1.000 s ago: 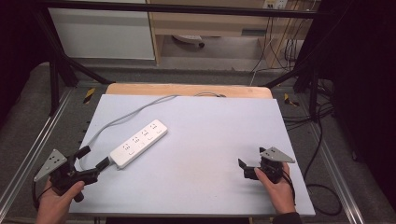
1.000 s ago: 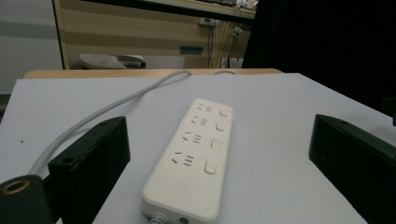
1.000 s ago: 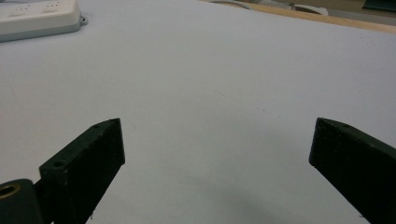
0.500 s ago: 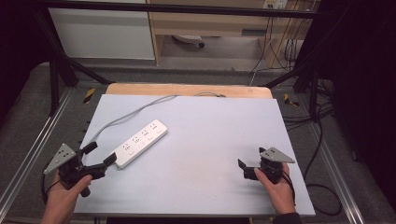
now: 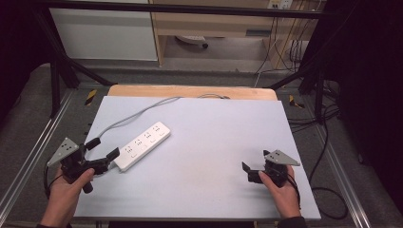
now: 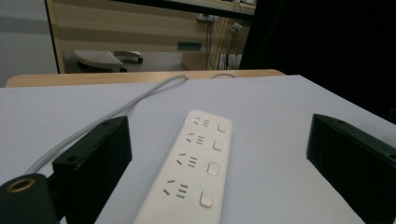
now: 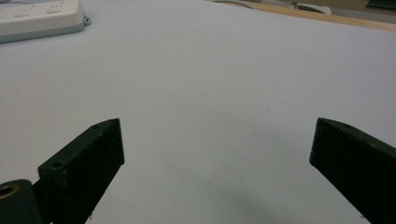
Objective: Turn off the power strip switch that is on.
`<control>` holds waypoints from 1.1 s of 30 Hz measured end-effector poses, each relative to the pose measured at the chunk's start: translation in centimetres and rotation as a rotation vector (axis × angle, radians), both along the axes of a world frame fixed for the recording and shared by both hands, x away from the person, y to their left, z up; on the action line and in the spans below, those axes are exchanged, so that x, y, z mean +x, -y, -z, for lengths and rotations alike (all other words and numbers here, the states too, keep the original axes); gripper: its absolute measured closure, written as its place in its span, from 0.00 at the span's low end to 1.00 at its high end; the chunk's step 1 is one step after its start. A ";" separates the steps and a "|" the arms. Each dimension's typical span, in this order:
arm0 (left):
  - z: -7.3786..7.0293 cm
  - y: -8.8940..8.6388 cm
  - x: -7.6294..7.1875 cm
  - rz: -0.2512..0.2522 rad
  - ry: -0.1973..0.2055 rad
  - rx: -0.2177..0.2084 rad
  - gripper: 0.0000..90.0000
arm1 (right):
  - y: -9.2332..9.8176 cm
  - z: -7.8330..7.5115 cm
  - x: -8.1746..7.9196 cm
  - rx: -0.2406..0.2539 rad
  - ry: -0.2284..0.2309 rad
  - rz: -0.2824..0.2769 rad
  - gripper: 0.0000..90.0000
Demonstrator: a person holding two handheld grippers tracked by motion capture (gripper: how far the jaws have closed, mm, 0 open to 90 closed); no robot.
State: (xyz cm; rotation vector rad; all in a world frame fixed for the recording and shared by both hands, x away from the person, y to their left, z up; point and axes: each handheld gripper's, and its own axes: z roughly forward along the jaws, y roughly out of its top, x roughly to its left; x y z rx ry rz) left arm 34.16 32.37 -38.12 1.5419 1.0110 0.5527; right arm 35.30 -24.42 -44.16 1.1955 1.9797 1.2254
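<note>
The left tool (image 5: pixel 103 148) has closed in on the power strip (image 5: pixel 142 145) from 7 o'clock, jaws spread; the right tool (image 5: pixel 257 166) rests spread on the surface (image 5: pixel 214 137).

No lettering, brand or number is readable anywhere, not even on the white power strip (image 6: pixel 191 172) (just plain sockets and switches).

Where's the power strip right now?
In the high view the power strip lies on the left half of the table, angled, its near end just ahead of the open left gripper; its cable runs toward the far edge.
</note>
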 end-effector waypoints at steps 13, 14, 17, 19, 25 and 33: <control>-1.3 0.9 1.7 0.006 0.009 0.031 0.08 | 0.0 0.0 0.0 0.004 -0.005 -0.008 0.04; -1.3 1.0 1.8 0.007 0.010 0.032 0.08 | 0.0 0.0 0.0 0.003 -0.007 -0.008 0.04; -1.3 1.3 2.4 0.009 0.009 0.032 0.08 | -0.1 -0.1 0.0 0.004 -0.008 -0.008 0.04; -1.3 1.5 2.7 0.015 0.008 0.033 0.08 | -0.1 -0.1 0.0 0.005 -0.010 -0.007 0.04; -1.2 2.1 3.5 0.024 -0.001 0.042 0.08 | -0.1 0.0 0.0 0.004 -0.011 -0.005 0.04; -1.0 2.5 4.3 0.026 -0.003 0.049 0.10 | -0.1 0.0 0.1 0.003 -0.011 -0.010 0.04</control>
